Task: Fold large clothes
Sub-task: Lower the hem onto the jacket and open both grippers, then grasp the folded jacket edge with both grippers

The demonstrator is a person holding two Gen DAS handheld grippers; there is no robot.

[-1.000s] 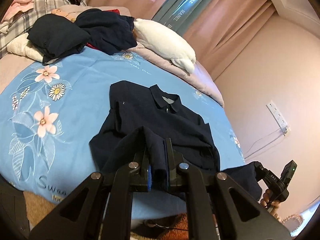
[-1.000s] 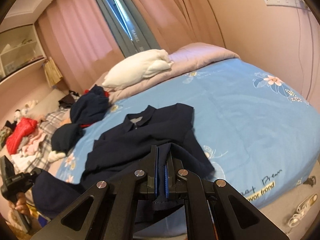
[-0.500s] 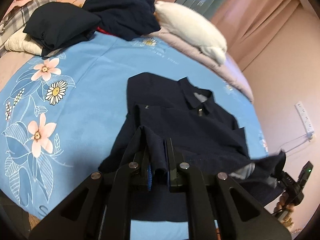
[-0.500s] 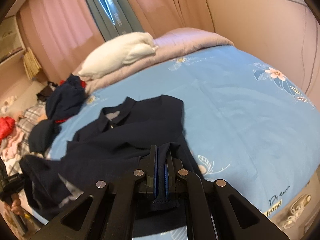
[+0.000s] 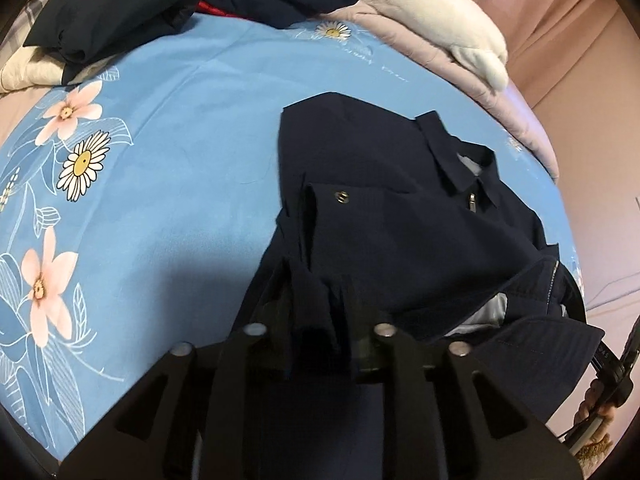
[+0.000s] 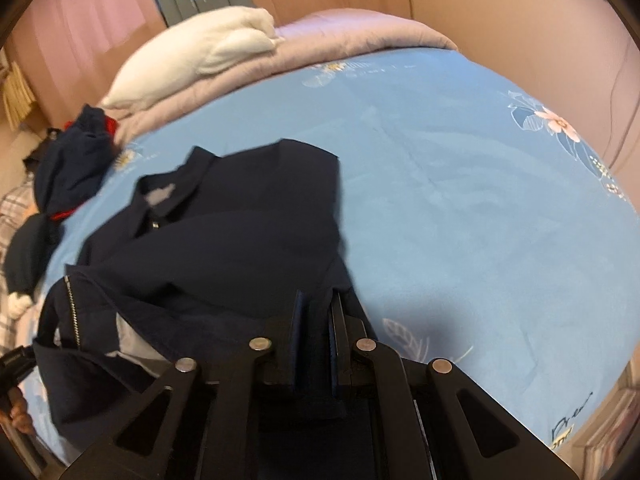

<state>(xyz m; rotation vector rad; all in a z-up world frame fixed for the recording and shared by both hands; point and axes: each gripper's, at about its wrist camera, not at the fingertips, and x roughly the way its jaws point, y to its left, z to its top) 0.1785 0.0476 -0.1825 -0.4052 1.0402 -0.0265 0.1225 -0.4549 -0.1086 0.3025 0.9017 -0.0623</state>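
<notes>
A dark navy jacket (image 5: 400, 240) with a collar and a zip lies on the blue flowered bed sheet (image 5: 180, 160), its lower part doubled up over its chest. My left gripper (image 5: 316, 312) hangs low over the jacket's left side. Its jaws are opening, and a loose bunch of hem still sits between the fingers without being pressed. My right gripper (image 6: 318, 316) is shut on the hem at the jacket (image 6: 240, 240)'s other side. The zip edge and pale lining show between the two grippers.
A white pillow (image 5: 432, 12) lies on a lilac quilt (image 6: 360, 36) at the head of the bed. A pile of dark clothes (image 5: 160, 4) sits at the far left. The sheet (image 6: 480, 200) right of the jacket is bare. A pink wall is close on the right.
Both grippers have come down and forward, carrying the jacket's hem up over its body toward the collar. The left jaws, shut on the hem before, have spread apart.
</notes>
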